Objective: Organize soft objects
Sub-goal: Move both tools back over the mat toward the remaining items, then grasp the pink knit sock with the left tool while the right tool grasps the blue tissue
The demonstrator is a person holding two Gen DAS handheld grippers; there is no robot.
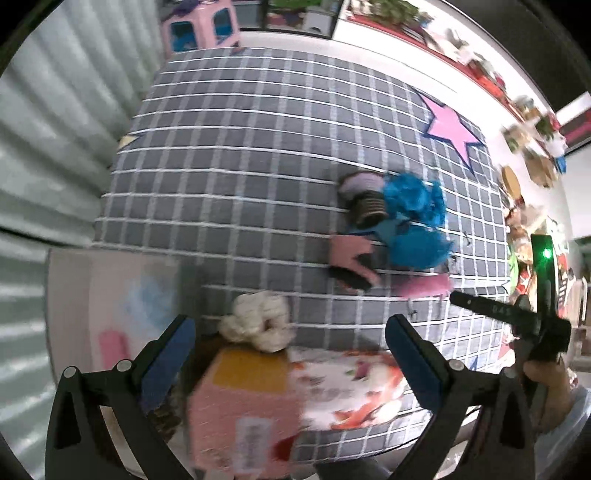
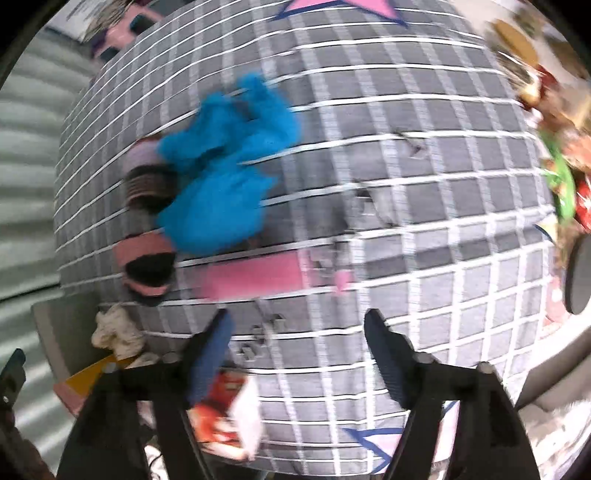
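A pile of soft items lies on the grey checked cloth (image 1: pixel 240 166): a bright blue fluffy fabric (image 1: pixel 413 218), a striped dark roll (image 1: pixel 367 210), a pink and black sock (image 1: pixel 351 258) and a pink piece (image 1: pixel 424 286). A cream knitted item (image 1: pixel 258 321) rests at the near edge, above a pink and yellow box (image 1: pixel 243 406). My left gripper (image 1: pixel 290 350) is open and empty over the box. My right gripper (image 2: pixel 299 343) is open and empty, just short of the pink piece (image 2: pixel 258 277) and blue fabric (image 2: pixel 225 184). The right gripper also shows in the left wrist view (image 1: pixel 517 317).
A floral white and orange fabric (image 1: pixel 351 391) lies at the near edge by the box. A pink star (image 1: pixel 450 125) is printed on the cloth. Cluttered shelves (image 1: pixel 524 110) run along the right. A corrugated wall (image 1: pixel 55 129) stands at left. A pink stool (image 1: pixel 199 26) is far back.
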